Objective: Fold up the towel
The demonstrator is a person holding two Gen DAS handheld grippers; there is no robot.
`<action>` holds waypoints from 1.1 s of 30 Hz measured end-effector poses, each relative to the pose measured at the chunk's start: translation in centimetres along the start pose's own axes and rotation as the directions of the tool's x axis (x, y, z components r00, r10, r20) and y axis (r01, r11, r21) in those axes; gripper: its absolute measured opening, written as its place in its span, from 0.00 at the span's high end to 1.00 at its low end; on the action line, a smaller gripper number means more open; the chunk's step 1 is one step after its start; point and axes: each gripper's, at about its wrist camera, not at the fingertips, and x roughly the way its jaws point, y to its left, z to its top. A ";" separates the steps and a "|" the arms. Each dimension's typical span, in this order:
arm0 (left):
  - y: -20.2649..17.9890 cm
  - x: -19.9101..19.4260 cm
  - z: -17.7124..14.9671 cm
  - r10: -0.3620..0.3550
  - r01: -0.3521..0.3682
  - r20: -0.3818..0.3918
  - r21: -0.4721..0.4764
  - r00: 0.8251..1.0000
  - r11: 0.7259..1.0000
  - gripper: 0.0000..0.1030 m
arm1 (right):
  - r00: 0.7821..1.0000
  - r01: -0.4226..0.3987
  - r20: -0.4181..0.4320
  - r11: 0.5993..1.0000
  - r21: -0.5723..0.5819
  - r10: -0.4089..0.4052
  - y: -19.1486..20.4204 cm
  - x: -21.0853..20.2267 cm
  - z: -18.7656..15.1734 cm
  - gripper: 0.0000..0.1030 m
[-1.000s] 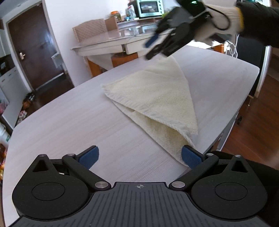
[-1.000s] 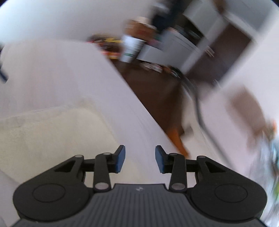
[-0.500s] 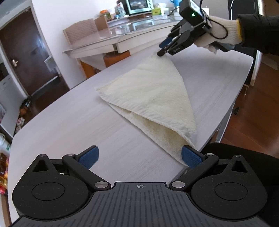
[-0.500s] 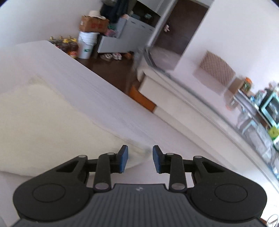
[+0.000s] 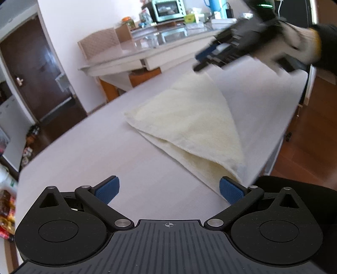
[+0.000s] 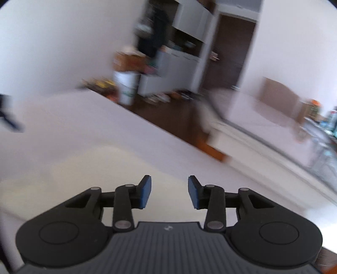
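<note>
A cream towel (image 5: 189,126), folded into a triangle, lies flat on the pale table (image 5: 94,151). My left gripper (image 5: 168,187) hovers low over the table, open wide, and its right pad (image 5: 230,190) sits beside the towel's near corner. Held by a gloved hand (image 5: 299,42), my right gripper (image 5: 203,60) hangs blurred just above the towel's far tip. In the right wrist view the right gripper (image 6: 169,189) has its jaws opening with nothing between them. There the towel (image 6: 84,179) spreads below and to the left.
The table's right edge (image 5: 280,137) drops to a wooden floor (image 5: 305,147). A second, glass-topped table (image 5: 147,57) with a toaster oven (image 5: 167,9) stands behind. A dark door (image 5: 35,78) is at the left. A white bucket (image 6: 126,87) and cabinets stand across the room.
My right gripper has swung sideways over the towel's far tip and its jaws stand wider than half a second ago. The towel and my left gripper have stayed put.
</note>
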 end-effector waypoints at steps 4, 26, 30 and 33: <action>1.8 0.4 0.8 0.043 -0.044 0.022 0.032 0.999 0.999 0.00 | 0.989 -0.139 0.052 0.990 0.006 0.139 6.5 -2.5 -0.5 0.51; 5.0 0.8 2.3 0.073 -0.079 0.094 0.053 0.993 0.995 0.00 | 0.997 -0.062 -0.064 0.923 -0.380 0.040 24.3 -2.6 -3.7 0.49; 5.3 1.0 2.4 0.082 -0.087 0.096 0.050 0.992 0.995 0.00 | 0.999 -0.045 -0.044 0.920 -0.390 0.030 24.9 -2.4 -3.2 0.52; 5.6 1.0 2.4 0.085 -0.089 0.096 0.043 0.992 0.995 0.00 | 0.997 -0.055 -0.066 0.909 -0.413 0.030 25.8 -1.6 -3.7 0.57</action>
